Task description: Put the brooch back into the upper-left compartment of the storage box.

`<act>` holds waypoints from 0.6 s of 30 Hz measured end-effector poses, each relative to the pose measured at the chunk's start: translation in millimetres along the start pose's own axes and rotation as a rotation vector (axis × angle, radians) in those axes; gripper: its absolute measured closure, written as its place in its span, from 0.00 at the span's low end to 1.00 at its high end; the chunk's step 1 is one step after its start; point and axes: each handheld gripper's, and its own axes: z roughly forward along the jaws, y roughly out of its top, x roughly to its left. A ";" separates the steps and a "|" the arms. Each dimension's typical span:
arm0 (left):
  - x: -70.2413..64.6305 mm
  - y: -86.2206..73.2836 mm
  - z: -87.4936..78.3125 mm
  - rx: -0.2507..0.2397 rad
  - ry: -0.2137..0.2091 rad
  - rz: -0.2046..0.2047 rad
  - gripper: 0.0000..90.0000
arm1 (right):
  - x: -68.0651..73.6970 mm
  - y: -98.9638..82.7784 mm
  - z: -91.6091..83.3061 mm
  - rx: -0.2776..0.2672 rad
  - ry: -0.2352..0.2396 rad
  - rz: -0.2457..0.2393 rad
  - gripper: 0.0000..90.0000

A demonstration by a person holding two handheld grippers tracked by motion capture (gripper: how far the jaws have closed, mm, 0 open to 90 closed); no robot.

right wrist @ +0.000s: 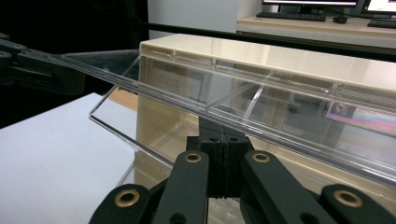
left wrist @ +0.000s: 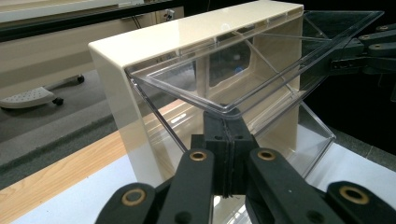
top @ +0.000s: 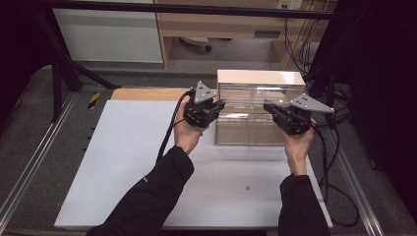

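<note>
At the far right of the white desk (top: 147, 162) we hold a cream-coloured cabinet (top: 260, 77) with clear plastic drawers, its back close to the desk's far edge. Our left gripper (top: 220, 105) has its jaws closed on the rim of the upper clear drawer (left wrist: 261, 70) near its left corner, and our right gripper (top: 269, 108) has its jaws closed on the same rim near the right corner. That drawer is tipped outward from the cabinet, and a lower clear drawer (top: 246, 130) sits beneath it. Open desk surface spreads wide to the left and toward us, bare except for a small brown speck (top: 247, 188). Bare wood (top: 147, 94) shows along the far edge. We can read no labels or writing on the cabinet.
</note>
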 end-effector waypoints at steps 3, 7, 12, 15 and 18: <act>0.3 0.1 -0.3 -0.003 -0.001 -0.001 1.00 | 0.4 0.2 -2.4 0.001 0.001 -0.002 0.99; 0.4 1.2 -1.8 -0.014 0.001 0.001 1.00 | 2.4 -4.4 -9.7 0.010 0.018 -0.006 0.88; 1.1 3.8 -4.3 -0.029 0.003 0.001 1.00 | 6.7 -18.7 -19.5 0.055 0.042 -0.008 0.70; 1.7 4.8 -5.2 -0.029 0.009 0.006 0.99 | 13.7 -38.8 -27.7 0.135 0.067 -0.015 0.49; 2.0 5.4 -5.6 -0.029 0.010 0.006 0.99 | 18.5 -57.0 -32.0 0.194 0.078 0.001 0.39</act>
